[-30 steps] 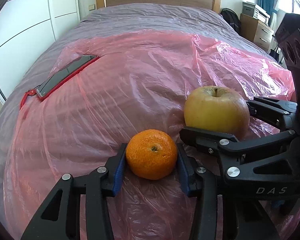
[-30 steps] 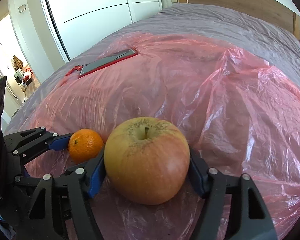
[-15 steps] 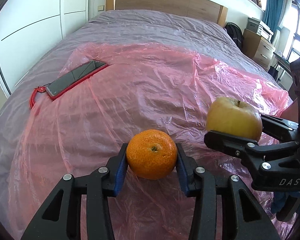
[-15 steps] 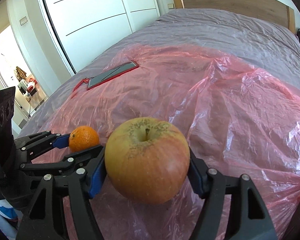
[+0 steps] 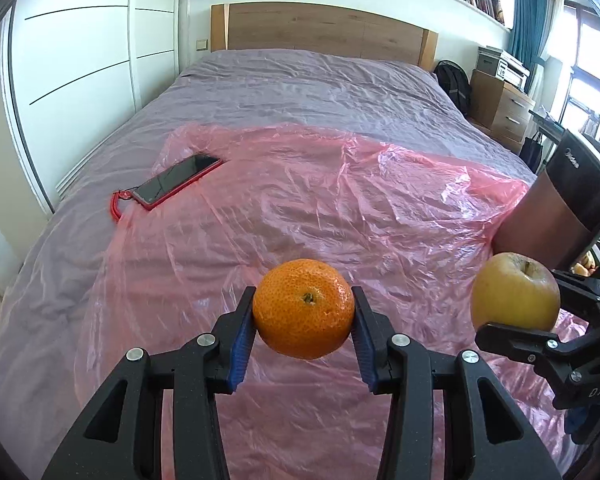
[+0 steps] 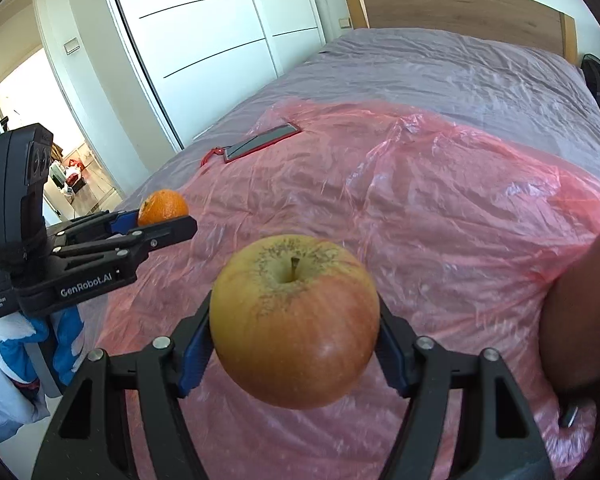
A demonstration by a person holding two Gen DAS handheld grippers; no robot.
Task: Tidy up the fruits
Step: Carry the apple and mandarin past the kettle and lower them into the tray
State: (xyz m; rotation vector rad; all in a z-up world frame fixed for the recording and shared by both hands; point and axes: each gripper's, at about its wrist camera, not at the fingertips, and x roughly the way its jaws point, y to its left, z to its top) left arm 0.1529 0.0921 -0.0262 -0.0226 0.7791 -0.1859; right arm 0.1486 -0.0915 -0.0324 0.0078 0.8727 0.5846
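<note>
A wide stretch of pink plastic sheet (image 5: 320, 208) lies bare across the bed (image 5: 312, 84), open to passage ahead of both grippers. Only a red-cased phone (image 5: 178, 179) (near the sheet's far left corner) interrupts it. A dark bin-like container (image 5: 556, 216) stands at the right edge.

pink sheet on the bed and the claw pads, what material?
Pink sheet: looks like thin plastic film, translucent and glossy; it crinkles, glints, and the grey bedcover shows through.
Pads: blue, matte, ribbed; probably rubber or soft plastic, unclear which.
</note>
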